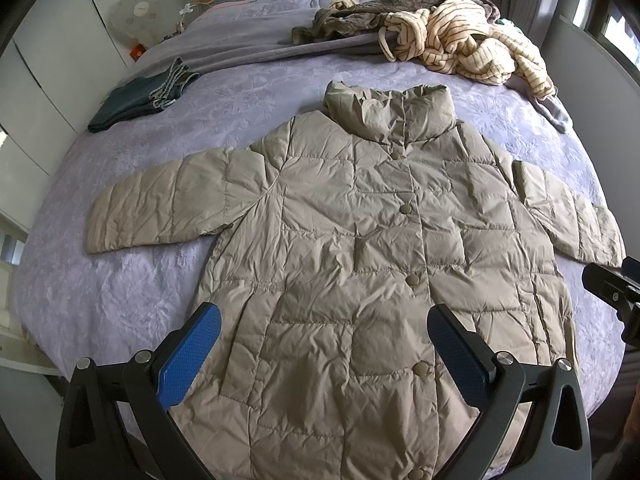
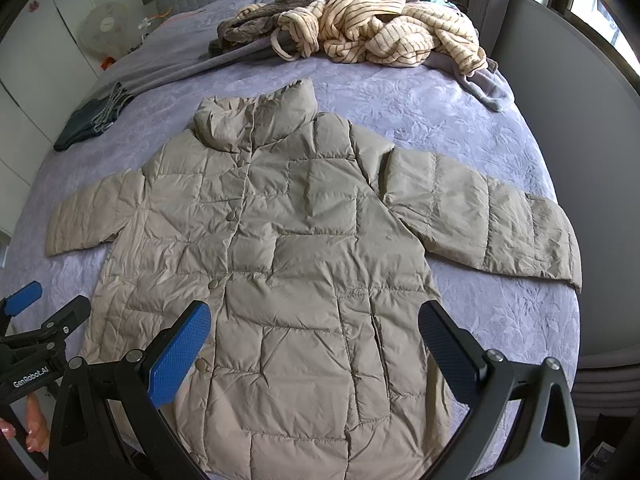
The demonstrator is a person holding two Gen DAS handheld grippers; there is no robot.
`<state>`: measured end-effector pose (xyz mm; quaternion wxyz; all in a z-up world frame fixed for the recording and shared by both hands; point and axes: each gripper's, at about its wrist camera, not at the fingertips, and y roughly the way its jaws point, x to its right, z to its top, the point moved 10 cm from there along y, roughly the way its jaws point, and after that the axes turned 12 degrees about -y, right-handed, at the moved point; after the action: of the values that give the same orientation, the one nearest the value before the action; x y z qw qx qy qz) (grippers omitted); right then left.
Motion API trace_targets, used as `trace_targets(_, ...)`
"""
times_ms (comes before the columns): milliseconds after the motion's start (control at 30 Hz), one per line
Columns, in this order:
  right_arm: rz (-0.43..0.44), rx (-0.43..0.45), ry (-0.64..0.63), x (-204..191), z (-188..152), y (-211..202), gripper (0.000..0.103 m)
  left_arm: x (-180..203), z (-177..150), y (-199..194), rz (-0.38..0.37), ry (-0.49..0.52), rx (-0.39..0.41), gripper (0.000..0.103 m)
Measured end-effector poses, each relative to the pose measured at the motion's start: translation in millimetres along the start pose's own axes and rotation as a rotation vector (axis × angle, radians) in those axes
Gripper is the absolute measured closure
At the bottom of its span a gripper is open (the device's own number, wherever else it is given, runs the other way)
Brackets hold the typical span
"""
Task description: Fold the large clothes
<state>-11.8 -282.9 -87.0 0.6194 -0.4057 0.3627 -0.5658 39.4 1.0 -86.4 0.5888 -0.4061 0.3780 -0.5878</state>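
My left claw (image 1: 324, 344) and right claw (image 2: 314, 340) hover spread apart over the flat puffer jacket (image 1: 340, 240); folding hasn't started, so I'd grab a sleeve (image 2: 488, 224).

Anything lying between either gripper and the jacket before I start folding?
Nothing visible. Both the left gripper and the right gripper hang open right over the jacket, which lies flat on the bed. The clothes pile sits beyond the collar.

Jacket (image 1: 360, 248): quilted, faintly shiny cloth; bedspread (image 1: 120, 280): matt embossed fabric.
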Motion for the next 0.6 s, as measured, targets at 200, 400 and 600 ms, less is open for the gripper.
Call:
trace_targets(200, 0.0, 0.0, 0.001, 0.3, -1.8, 1.1, 0.0, 0.0, -0.1, 0.0, 0.0, 0.0, -0.001, 0.0)
trace_targets(400, -0.002, 0.0, 0.001, 0.2, -1.5, 1.3, 0.0, 0.1, -0.2, 0.0, 0.001, 0.001, 0.0, 0.0)
trace_targets(600, 0.0, 0.001, 0.0, 0.1, -1.5, 1.9, 0.0, -0.5, -0.3, -0.3, 0.001, 0.001, -0.001, 0.0)
